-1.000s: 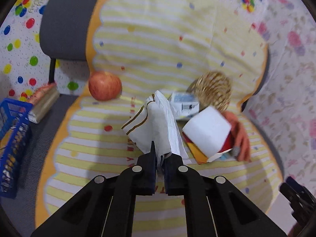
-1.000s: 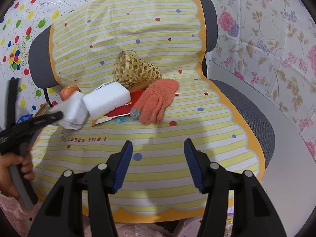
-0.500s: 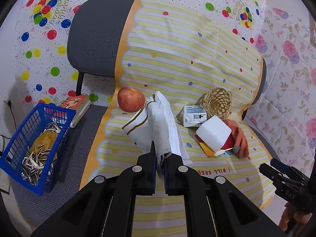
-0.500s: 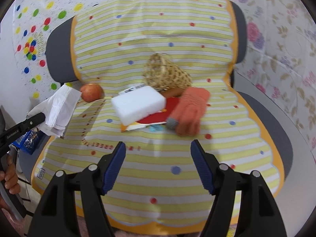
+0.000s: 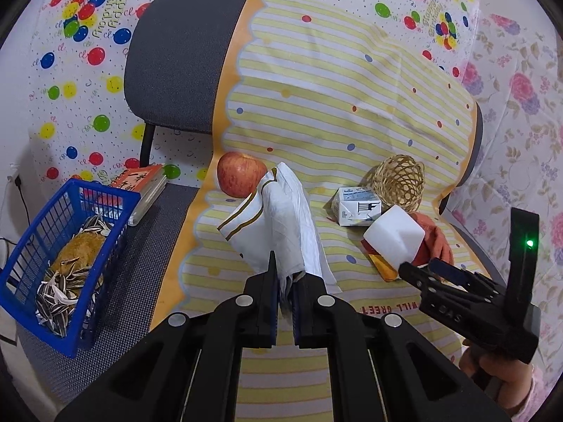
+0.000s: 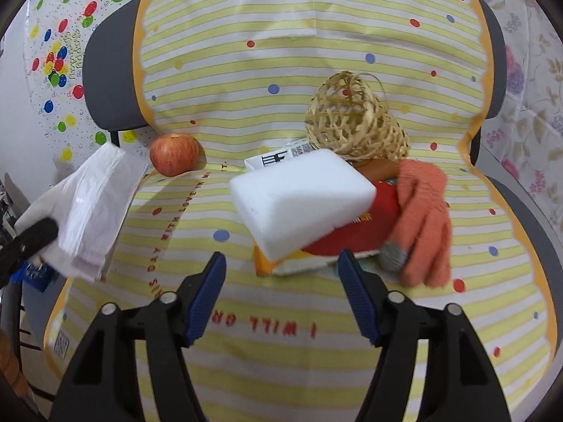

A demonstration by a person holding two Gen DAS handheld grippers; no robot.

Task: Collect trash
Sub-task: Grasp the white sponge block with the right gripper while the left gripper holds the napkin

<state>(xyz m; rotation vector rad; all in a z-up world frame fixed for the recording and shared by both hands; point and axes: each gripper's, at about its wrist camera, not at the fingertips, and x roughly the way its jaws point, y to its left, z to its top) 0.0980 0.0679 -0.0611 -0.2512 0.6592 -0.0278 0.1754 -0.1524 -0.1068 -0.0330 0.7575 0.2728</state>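
Since a second ago our right gripper has closed in on the pile, which now fills the middle of its view, and it has come into the left view at about 4 o'clock; our left gripper has drawn back, so that the blue basket shows whole at 9 o'clock. We keep the left jaws clamped on the crumpled white napkin, which stands up from the fingertips, off the cloth; in the right view the same napkin hangs at 9 o'clock. Our right jaws stand fairly wide and are closing, with nothing between them; their tips are just short of the white block. That block lies on a red packet, whose yellow corner pokes out toward us. At 2 o'clock from the block lies a wicker ball, and at 3 o'clock an orange glove over the packet's edge. A small white carton peeks out behind the block at 12 o'clock. The apple sits alone at 10 o'clock, near the cloth's edge. The basket holds sunflower-seed husks and something brown. A book lies on the chair seat just behind the basket.
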